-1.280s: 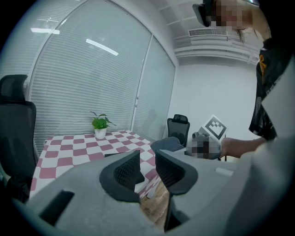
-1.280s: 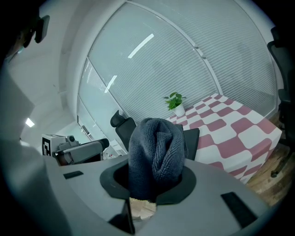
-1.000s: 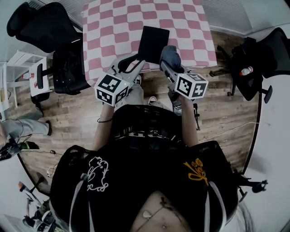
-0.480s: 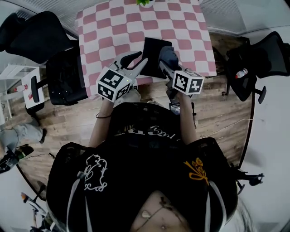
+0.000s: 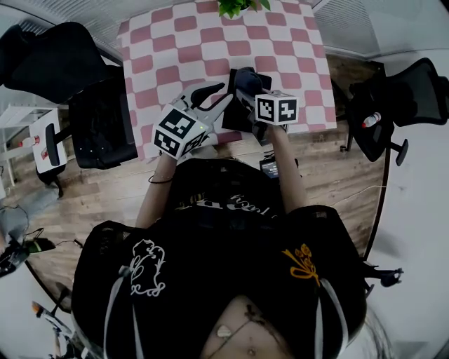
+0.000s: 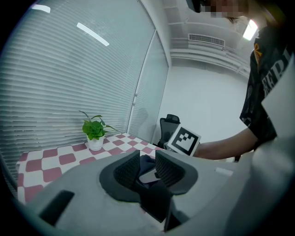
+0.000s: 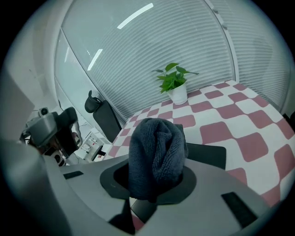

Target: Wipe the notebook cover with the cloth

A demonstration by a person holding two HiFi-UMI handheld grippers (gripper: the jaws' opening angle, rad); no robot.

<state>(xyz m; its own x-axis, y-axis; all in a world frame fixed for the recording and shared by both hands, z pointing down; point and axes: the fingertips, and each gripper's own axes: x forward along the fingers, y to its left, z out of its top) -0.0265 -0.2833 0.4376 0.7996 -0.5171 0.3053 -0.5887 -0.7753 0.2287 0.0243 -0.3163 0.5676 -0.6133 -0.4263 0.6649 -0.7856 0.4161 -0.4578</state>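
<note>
A black notebook (image 5: 233,118) lies on the checked table (image 5: 175,49) near its front edge, mostly hidden by both grippers. My right gripper (image 5: 245,87) is shut on a dark grey cloth (image 5: 245,77) and hovers over the notebook. In the right gripper view the bunched cloth (image 7: 156,152) fills the jaws, with the notebook (image 7: 207,156) flat behind it. My left gripper (image 5: 219,95) is open by the notebook's left side, holding nothing. In the left gripper view its jaws stand apart, and the cloth (image 6: 146,161) and the right gripper's marker cube (image 6: 184,140) show beyond them.
A potted green plant (image 5: 238,5) stands at the table's far edge. Black office chairs stand at the left (image 5: 49,49) and right (image 5: 414,84) of the table. A white rack (image 5: 42,137) is on the wooden floor at the left.
My right gripper has carried the cloth forward and left over the notebook. The left gripper has stayed open at the notebook's left side. The table now sits closer in the head view.
</note>
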